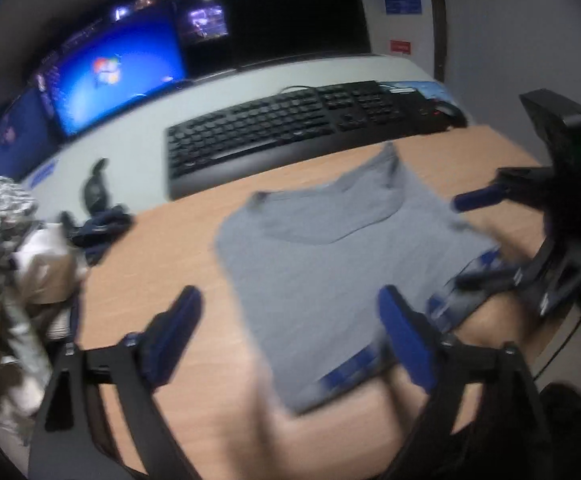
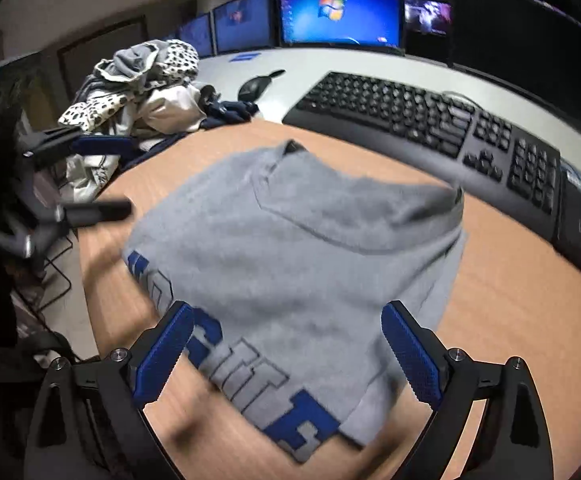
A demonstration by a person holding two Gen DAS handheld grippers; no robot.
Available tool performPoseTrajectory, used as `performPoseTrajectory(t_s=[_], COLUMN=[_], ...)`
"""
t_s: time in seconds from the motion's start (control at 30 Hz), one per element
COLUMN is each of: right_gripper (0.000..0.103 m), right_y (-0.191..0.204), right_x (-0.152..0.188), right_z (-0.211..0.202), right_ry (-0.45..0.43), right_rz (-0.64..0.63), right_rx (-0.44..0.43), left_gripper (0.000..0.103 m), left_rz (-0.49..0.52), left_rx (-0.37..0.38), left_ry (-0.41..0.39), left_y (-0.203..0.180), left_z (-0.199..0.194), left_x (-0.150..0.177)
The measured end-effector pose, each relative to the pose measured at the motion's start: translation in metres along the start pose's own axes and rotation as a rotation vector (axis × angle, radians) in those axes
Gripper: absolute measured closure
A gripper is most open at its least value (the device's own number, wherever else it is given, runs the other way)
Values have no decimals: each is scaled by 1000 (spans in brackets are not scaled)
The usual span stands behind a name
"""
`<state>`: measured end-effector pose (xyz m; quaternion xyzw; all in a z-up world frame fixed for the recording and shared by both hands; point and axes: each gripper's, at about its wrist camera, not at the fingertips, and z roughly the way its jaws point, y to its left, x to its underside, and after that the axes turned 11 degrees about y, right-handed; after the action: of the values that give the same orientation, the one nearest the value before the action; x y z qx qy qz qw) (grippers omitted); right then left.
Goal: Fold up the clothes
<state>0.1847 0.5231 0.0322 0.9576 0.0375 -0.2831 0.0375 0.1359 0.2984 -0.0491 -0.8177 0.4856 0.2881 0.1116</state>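
A grey shirt [image 1: 322, 248] with blue lettering [image 2: 250, 376] lies folded on the wooden table [image 1: 162, 248], its neckline toward the keyboard. My left gripper [image 1: 290, 320] hovers over the shirt's near edge, open; its right finger [image 1: 402, 336] is above the cloth and its left finger is over bare wood. In the right wrist view this gripper [image 2: 102, 178] shows at the left, beside the shirt. My right gripper [image 2: 288, 344] is open too, its fingers [image 2: 410, 356] spread wide above the lettered end of the shirt [image 2: 310, 248]. The left wrist view shows it [image 1: 482, 236] at the shirt's right side.
A black keyboard [image 1: 290, 128] lies behind the shirt, with lit monitors [image 2: 338, 8] further back. A pile of unfolded clothes [image 2: 142, 88] and a dark blue garment [image 2: 230, 112] sit at the table's left end. A black mouse [image 2: 254, 84] rests behind them.
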Motion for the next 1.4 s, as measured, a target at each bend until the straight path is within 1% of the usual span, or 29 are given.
performPoseTrajectory(t_s=[0.03,0.07,0.1,0.13,0.17,0.2,0.23,0.27,0.37,0.4,0.43,0.47,0.5,0.53,0.57,0.67,0.77,0.83,0.87,0.93,1.03,1.1,1.13,1.27,1.4], right_gripper=[7,7,7,6,6,6,5,5,5,6,6,6,6,5,5,5,5,5,4,3,3,3,3,3,3], right_y=[0,1,2,3,3,3,3,2,0,-4,-9,-17,-23,-27,-28,-24,-4,5,7,11,3,-2,-4,-14,-17], right_x=[-2,-1,2,5,8,10,12,12,13,15,17,20,23,24,26,20,11,8,9,12,16,19,20,13,2], right_z=[2,10,19,27,26,25,24,23,19,13,8,2,-4,-10,-15,-21,-2,17,23,22,15,12,11,1,-2], right_ry=[7,36,62,85,73,62,53,59,74,62,52,43,33,21,12,-6,50,116,135,116,111,126,132,105,88], right_rz=[-7,-8,-15,-23,-31,-38,-46,-47,-33,-5,27,58,87,99,103,100,16,-23,-32,-68,-42,-18,-6,14,11], right_rx=[4,8,9,9,10,11,11,11,-6,-58,-89,-83,-73,-39,-29,-79,-20,-6,6,26,5,13,17,57,92], left_gripper=[10,10,12,12,9,3,0,0,0,0,0,0,0,0,0,0,0,0,0,0,0,0,0,0,0], left_rz=[0,-7,-15,-27,-50,-62,-62,-61,-61,-64,-67,-69,-67,-65,-63,-56,-73,-90,-90,-75,-47,-45,-50,-76,-78], left_rx=[8,-21,-52,-48,-30,-23,-30,-27,20,33,45,48,42,36,30,6,0,10,9,-8,-53,-66,-63,-39,-41], left_ry=[13,31,58,74,75,73,69,65,74,78,81,83,84,85,85,81,73,73,72,71,63,61,63,71,75], left_y=[-7,-14,-20,-23,-23,-23,-23,-22,-16,-14,-12,-12,-14,-16,-18,-25,-24,-22,-22,-25,-32,-33,-32,-27,-29], left_z=[10,24,38,48,55,60,63,65,69,69,69,69,69,69,69,69,67,67,66,66,64,64,64,65,66], left_x=[-5,-7,-8,-7,-6,-6,-5,-6,-7,-7,-7,-8,-9,-10,-11,-13,-10,-7,-7,-7,-8,-8,-8,-8,-8])
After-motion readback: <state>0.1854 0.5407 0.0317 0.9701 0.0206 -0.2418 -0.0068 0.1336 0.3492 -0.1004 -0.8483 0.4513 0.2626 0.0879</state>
